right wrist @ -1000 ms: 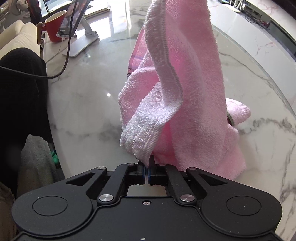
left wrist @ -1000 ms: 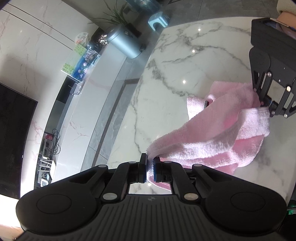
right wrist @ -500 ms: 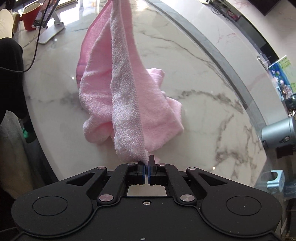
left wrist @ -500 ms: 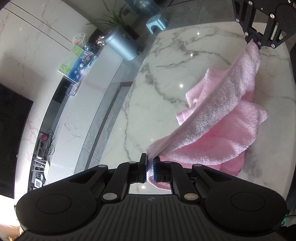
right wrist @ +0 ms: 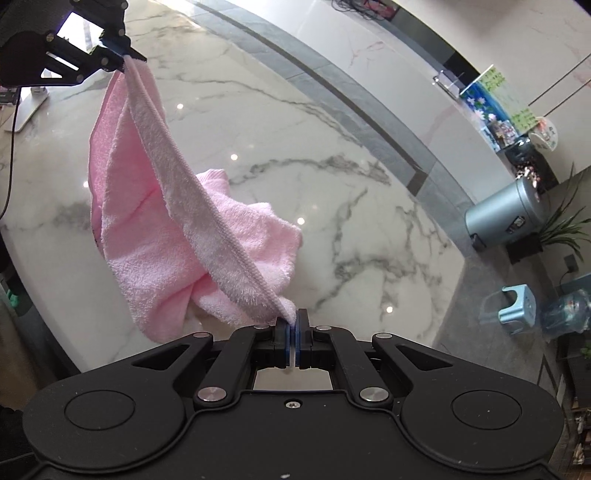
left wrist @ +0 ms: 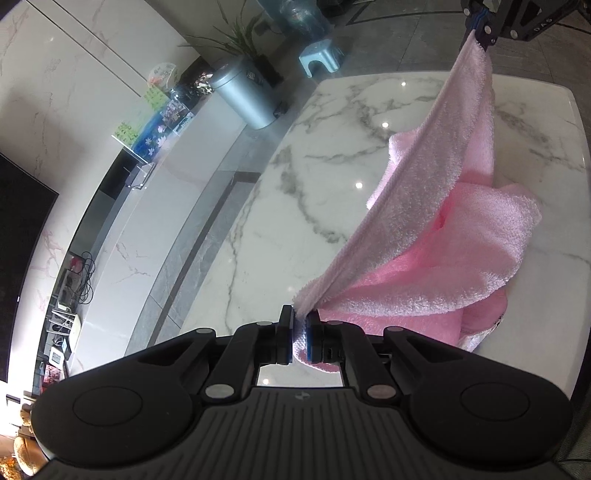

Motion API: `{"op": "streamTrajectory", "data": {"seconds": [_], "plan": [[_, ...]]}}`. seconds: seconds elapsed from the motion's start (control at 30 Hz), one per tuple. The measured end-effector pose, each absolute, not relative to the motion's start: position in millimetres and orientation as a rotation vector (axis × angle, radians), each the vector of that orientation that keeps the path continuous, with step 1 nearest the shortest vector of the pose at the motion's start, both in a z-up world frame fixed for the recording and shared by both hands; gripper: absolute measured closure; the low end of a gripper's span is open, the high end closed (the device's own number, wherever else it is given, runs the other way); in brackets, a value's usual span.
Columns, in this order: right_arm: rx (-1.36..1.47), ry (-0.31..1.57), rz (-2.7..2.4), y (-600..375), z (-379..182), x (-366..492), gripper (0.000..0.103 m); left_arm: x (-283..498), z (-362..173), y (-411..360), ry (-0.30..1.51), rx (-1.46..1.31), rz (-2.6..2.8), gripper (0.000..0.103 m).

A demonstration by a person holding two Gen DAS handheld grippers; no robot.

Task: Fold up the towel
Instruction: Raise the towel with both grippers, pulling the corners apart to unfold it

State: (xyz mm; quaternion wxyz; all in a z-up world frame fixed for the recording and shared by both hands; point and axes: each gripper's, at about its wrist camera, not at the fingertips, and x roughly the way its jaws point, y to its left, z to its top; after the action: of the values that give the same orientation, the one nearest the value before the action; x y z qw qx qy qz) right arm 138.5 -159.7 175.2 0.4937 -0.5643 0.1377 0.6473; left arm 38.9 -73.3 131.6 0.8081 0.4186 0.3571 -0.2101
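A pink towel (left wrist: 443,236) hangs stretched between my two grippers above the white marble table (left wrist: 332,129). My left gripper (left wrist: 301,332) is shut on one corner of the towel. My right gripper (right wrist: 294,334) is shut on the other end of the same hem; it also shows in the left wrist view (left wrist: 480,26) at the top right. The left gripper shows in the right wrist view (right wrist: 122,55) at the top left. The hem runs taut between them. The rest of the towel (right wrist: 147,229) sags in loose folds down onto the table.
A grey metal bin (right wrist: 506,214), a potted plant (right wrist: 565,225) and a light blue stool (right wrist: 513,306) stand on the floor past the table's end. A white stand (right wrist: 29,107) with a cable sits at the table's far corner. A low marble ledge (left wrist: 155,206) runs alongside the table.
The two grippers have moved apart, pulling the towel's hem from a bunched heap into a taut line. More of the towel has lifted off the table.
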Motion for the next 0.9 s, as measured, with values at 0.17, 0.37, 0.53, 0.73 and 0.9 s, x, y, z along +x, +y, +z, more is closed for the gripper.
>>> {"op": "streamTrajectory", "data": {"seconds": [0.17, 0.37, 0.53, 0.73, 0.9], "plan": [[-1.338, 0.242, 1.52, -143, 214, 145, 0.103, 50, 160, -71, 0.724, 0.908, -0.401, 0.098], [-1.265, 0.141, 1.462, -115, 262, 145, 0.103, 68, 205, -70, 0.653, 0.947, -0.322, 0.098], [-1.208, 0.092, 1.427, -87, 288, 146, 0.103, 92, 234, -68, 0.613, 0.962, -0.248, 0.098], [-1.142, 0.062, 1.399, -51, 308, 155, 0.103, 120, 253, -72, 0.578, 0.98, -0.193, 0.098], [-1.077, 0.04, 1.38, -26, 326, 169, 0.103, 139, 266, -79, 0.522, 1.012, -0.148, 0.097]]}}
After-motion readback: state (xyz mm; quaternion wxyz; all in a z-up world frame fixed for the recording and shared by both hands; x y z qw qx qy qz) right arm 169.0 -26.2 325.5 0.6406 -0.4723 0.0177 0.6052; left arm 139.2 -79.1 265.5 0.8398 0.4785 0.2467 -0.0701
